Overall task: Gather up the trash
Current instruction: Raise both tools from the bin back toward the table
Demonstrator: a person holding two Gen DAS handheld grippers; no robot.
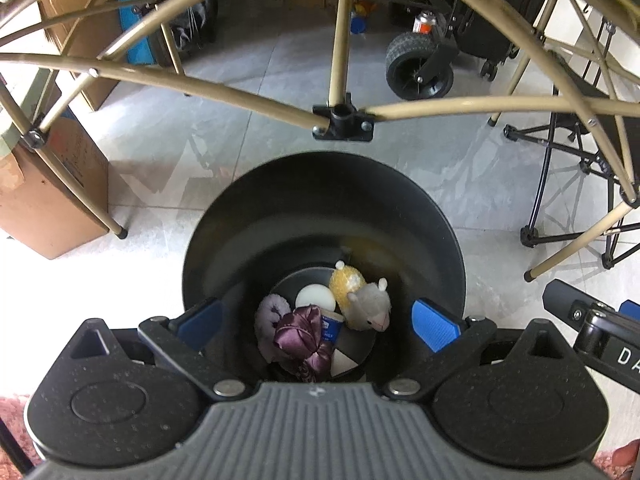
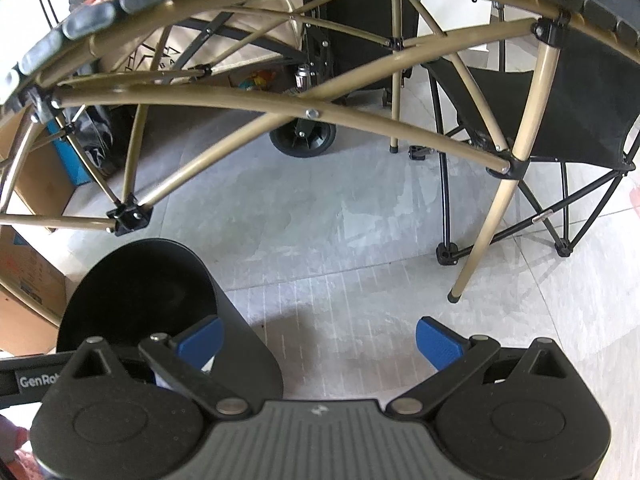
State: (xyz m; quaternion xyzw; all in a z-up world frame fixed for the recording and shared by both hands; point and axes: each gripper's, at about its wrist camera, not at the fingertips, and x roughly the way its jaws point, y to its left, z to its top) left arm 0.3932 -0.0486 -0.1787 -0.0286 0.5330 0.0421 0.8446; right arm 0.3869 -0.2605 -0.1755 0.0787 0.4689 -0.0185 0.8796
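- The bin (image 1: 324, 216) is standing on the tiled floor (image 1: 248, 92), just in front of the tan frame (image 1: 340, 40) of a folding surface; in the right view it is sitting low at the left (image 2: 140, 288).
- Trash is lying at its bottom: a plush sheep (image 1: 366, 298), a purple cloth (image 1: 302, 334), a white disc (image 1: 315, 298) and a small cup (image 1: 332, 326), all touching one another.
- The left claw (image 1: 318, 322) is hanging right over the bin's mouth, its blue pads (image 1: 434, 322) spread apart and gripping nothing.
- The right claw (image 2: 318, 342) is hovering beside the bin over bare floor, its pads (image 2: 438, 342) also apart and empty; its edge is showing at the right of the left view.
- By my reading, the drop into the bin looks done and the step in hand is going back for more trash, though no loose trash is showing in either view.
- To do it well: lifting the left claw straight up and clear of the rim before swinging away, so the bin is not getting tipped.
- Keeping both claws low and away from the frame's bars and the black chair (image 2: 560, 92) beyond, which are crowding the space.
- Keeping the pads wide while approaching the next piece, and closing only once it is sitting between them.
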